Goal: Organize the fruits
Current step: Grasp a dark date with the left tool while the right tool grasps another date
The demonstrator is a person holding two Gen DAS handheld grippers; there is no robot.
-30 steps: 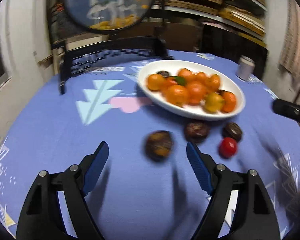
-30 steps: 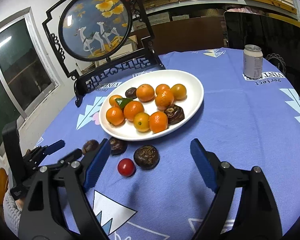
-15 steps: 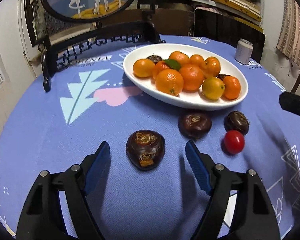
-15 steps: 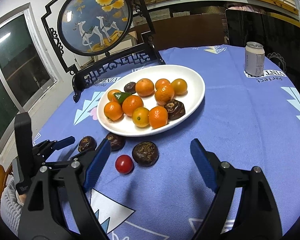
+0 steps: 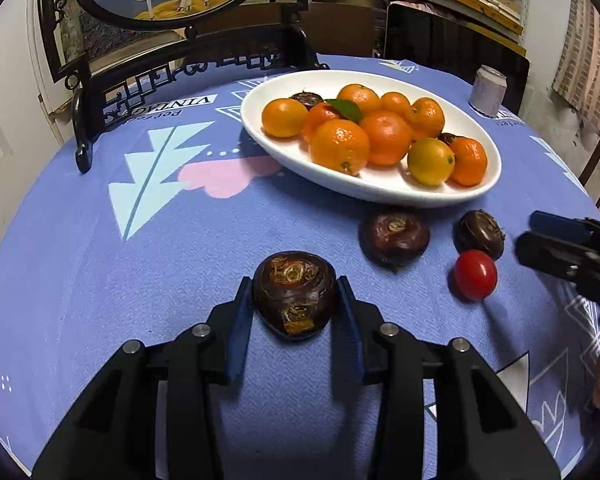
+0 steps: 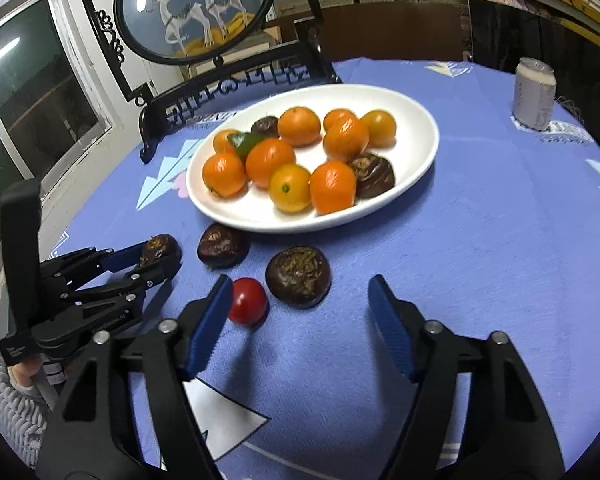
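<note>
On the blue tablecloth [image 5: 100, 264] stands a white oval plate [image 5: 380, 190] filled with oranges [image 5: 340, 146] and a few dark water chestnuts. In front of the plate lie two loose water chestnuts, one in the middle [image 5: 394, 234] and one more to the right [image 5: 479, 233], and a red cherry tomato [image 5: 475, 275] just beside the right one. A soda can [image 5: 487, 90] stands far back on the right, and a black carved stand with a round deer picture [image 6: 192, 8] stands behind the plate.

The left gripper [image 5: 296, 306] is clenched on a third water chestnut [image 5: 295, 294], its blue pads touching both sides of it, low on the cloth. Nothing stands between this fruit and the plate except the bare cloth.

The right gripper [image 6: 300, 300] is released, its jaws wide apart above the cloth, with the tomato near its left finger and a chestnut between the tips.

Half a second ago the left jaws were wide around the chestnut; now they have closed on it.
</note>
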